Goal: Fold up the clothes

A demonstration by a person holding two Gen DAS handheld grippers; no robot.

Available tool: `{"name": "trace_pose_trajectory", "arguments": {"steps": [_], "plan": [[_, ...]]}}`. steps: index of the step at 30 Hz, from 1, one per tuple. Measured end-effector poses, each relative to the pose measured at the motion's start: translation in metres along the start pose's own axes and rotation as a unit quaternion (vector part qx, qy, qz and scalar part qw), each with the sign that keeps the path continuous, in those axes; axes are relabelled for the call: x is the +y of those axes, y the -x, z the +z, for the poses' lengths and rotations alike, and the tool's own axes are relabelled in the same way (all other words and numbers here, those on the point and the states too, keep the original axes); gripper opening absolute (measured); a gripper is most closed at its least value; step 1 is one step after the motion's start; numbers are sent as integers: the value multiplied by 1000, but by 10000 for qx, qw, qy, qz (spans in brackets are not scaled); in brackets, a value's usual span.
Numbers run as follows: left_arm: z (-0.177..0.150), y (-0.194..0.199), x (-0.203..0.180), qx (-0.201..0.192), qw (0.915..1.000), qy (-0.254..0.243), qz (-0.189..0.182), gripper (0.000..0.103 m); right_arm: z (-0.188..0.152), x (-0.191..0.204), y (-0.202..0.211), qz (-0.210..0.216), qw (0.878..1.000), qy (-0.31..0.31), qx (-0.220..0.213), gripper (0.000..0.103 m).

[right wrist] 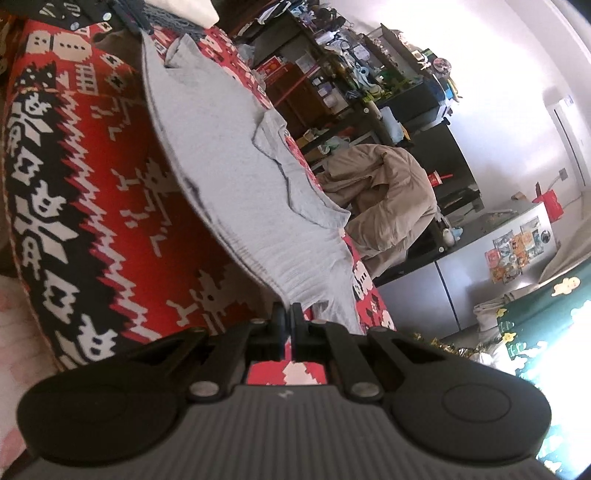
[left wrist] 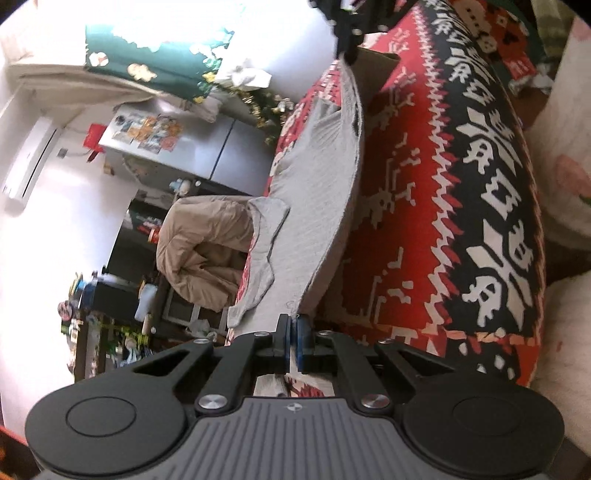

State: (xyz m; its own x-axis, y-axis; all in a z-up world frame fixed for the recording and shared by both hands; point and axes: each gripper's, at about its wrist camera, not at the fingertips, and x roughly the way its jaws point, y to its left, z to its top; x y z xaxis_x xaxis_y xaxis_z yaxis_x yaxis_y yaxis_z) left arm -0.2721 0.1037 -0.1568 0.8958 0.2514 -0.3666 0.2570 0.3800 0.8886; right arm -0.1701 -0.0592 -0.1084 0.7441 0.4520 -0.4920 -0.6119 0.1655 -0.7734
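A grey knit garment [left wrist: 317, 192] is stretched between both grippers above a red, black and white patterned blanket [left wrist: 424, 206]. My left gripper [left wrist: 293, 325] is shut on one corner of its edge. At the far end of that edge, the right gripper shows as a black shape [left wrist: 347, 22]. In the right wrist view the same grey garment [right wrist: 229, 177] runs away from my right gripper [right wrist: 287, 312], which is shut on its ribbed hem corner. The left gripper appears at the top [right wrist: 122, 14], holding the far corner. A sleeve [right wrist: 277, 136] lies folded on the cloth.
The patterned blanket [right wrist: 92, 206] covers the surface under the garment. A beige padded coat [right wrist: 391, 192] is heaped beyond its far edge. Behind stand a grey fridge [right wrist: 480, 266] with stickers, cluttered dark shelves [right wrist: 369, 74] and a green printed cloth [left wrist: 155, 62].
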Motion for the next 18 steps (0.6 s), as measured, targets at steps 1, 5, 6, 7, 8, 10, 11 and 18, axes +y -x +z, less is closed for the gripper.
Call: {"name": "trace_pose_trajectory", "arguments": {"steps": [1, 5, 6, 7, 8, 10, 11, 18], "plan": [[-1, -2, 3, -39, 9999, -104, -13, 4, 1, -1, -3, 5, 10000, 58, -7, 2], [-7, -17, 28, -204, 9978, -623, -84, 5, 9, -20, -14, 6, 9987, 483, -162, 2], [-9, -23, 36, -242, 9967, -766, -88, 6, 11, -27, -18, 13, 9980, 600, -212, 2], [-12, -31, 44, -275, 9954, -913, -97, 6, 13, -34, -22, 9, 9968, 754, -262, 2], [-15, -41, 54, -291, 9938, -1064, -117, 6, 15, -41, -27, 6, 9954, 908, -311, 2], [-22, -64, 73, -305, 9914, -1255, -200, 6, 23, -59, -46, 26, 9921, 1190, -408, 2], [-25, -76, 83, -311, 9902, -1336, -254, 6, 28, -68, -57, 39, 9902, 1318, -455, 2], [-45, -181, 122, -133, 9849, -1595, -660, 7, 59, -119, -158, 335, 9822, 1737, -633, 2]]}}
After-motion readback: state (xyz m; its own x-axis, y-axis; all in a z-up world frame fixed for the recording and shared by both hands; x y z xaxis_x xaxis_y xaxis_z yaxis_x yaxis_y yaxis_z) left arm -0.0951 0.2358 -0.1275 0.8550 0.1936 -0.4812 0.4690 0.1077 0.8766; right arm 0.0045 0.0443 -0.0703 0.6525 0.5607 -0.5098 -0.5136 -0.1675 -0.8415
